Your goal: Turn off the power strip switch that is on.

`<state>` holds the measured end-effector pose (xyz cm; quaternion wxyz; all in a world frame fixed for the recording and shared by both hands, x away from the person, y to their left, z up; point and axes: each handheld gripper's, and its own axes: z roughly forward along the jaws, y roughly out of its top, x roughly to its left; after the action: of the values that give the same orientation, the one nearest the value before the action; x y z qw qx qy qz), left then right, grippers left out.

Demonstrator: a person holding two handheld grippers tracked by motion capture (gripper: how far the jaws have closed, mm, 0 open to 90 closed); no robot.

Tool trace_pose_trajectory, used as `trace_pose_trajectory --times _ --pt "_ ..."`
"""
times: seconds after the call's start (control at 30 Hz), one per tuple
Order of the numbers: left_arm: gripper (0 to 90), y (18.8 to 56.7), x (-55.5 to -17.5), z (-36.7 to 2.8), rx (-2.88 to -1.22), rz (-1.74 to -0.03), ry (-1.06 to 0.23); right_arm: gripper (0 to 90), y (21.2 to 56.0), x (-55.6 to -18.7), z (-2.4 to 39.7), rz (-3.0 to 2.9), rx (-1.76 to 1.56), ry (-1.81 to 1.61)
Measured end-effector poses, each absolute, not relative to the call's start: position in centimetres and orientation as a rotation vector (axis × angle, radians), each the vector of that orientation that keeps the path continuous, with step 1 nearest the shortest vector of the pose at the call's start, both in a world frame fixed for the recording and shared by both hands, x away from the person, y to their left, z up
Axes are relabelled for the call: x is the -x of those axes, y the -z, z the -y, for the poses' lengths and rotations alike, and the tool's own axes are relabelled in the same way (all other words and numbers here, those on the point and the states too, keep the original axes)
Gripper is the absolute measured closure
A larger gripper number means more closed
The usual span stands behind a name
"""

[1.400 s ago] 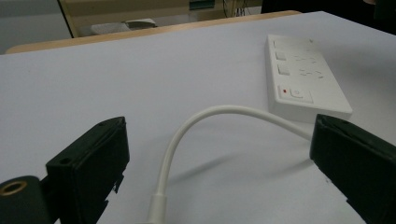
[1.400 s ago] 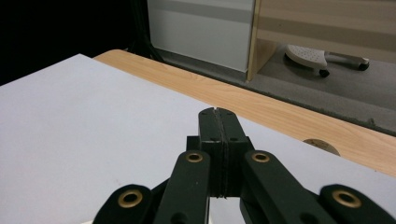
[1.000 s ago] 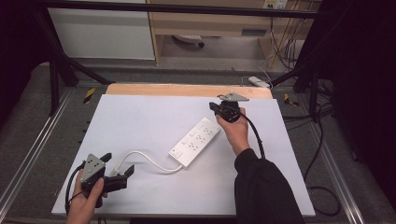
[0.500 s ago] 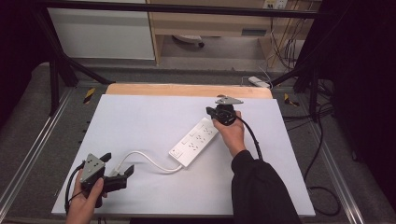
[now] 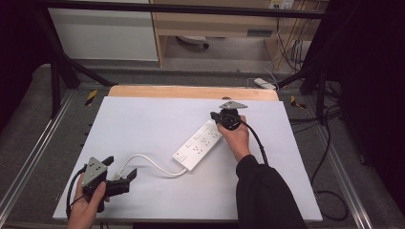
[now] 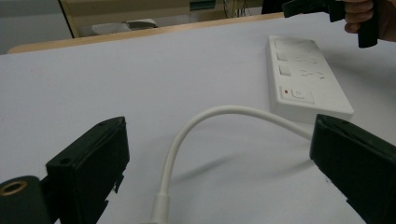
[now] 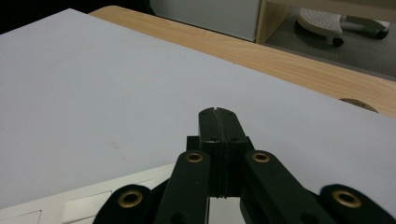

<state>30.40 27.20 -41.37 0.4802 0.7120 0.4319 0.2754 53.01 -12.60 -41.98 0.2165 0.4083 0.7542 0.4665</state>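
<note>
Left claw (image 6: 224,177) gapes astride the limp cord (image 6: 196,130) near the strip (image 5: 199,145); right claw (image 7: 218,119), pinched empty, hovers over the strip's far end. Strip looks rigid, light; grab its sides.

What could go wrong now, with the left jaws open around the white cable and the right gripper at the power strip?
1. The left gripper straddles the cable; pulling it may drag the power strip over the smooth sheet.
2. The right gripper, jaws shut, hovers by the strip's far end and could knock it askew.
</note>
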Motion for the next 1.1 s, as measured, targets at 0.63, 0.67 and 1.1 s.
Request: trace_pose_trajectory --times 0.63,0.67,1.1 --pt "5.0 41.4 -30.4 -27.2 -1.739 -1.052 -0.669 90.0 43.1 -52.7 12.0 -2.134 -1.131 -1.271" --pt "4.9 41.4 -30.4 -27.2 -1.741 -1.052 -0.671 90.0 43.1 -52.7 11.9 -2.137 -1.135 -1.274" --pt "4.9 41.4 -30.4 -27.2 -1.742 -1.053 -0.670 90.0 44.0 -52.3 11.4 -2.168 -1.141 -1.266"
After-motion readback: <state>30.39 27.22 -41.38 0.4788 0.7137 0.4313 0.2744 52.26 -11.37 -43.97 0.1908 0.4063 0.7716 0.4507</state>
